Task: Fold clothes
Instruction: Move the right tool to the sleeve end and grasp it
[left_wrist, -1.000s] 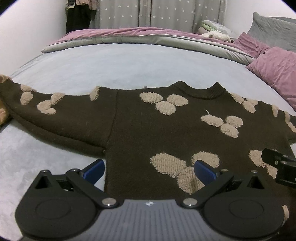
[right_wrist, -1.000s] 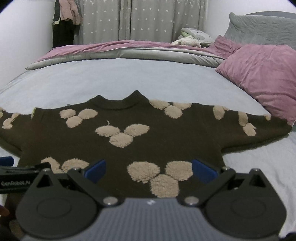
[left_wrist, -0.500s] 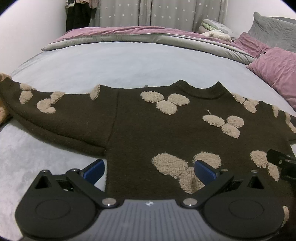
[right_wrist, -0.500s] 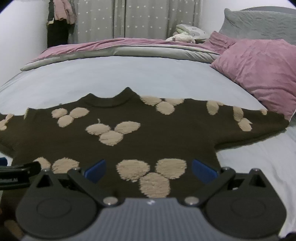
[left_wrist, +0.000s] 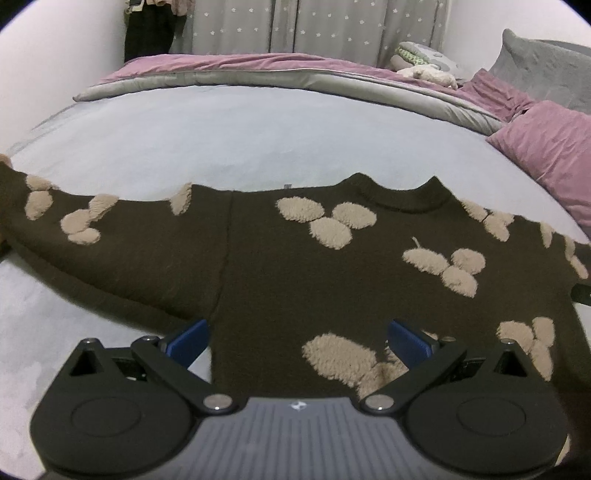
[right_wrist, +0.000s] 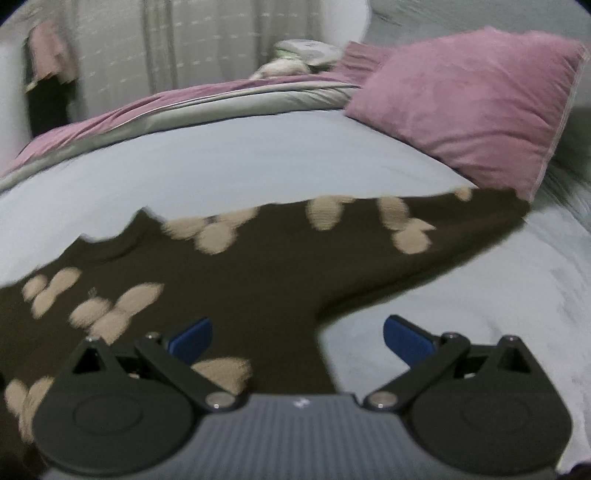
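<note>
Sweater (left_wrist: 295, 266) lies flat on the bed (left_wrist: 229, 125), front up, collar away from the cameras, both sleeves spread sideways; no fold made yet. Left gripper (left_wrist: 298, 338) is wide open and holds nothing, low over the hem near the left side seam, probably lining up a grab there. Right gripper (right_wrist: 297, 334) is also wide open and empty, straddling the right side edge below the armpit, 1 finger over knit, 1 over sheet. Right view is motion-blurred, so contact can't be judged. Right sleeve (right_wrist: 424, 236) runs toward the pink pillow (right_wrist: 465, 99), cuff just beside it. Spread layout suits folding the sleeves in first.
</note>
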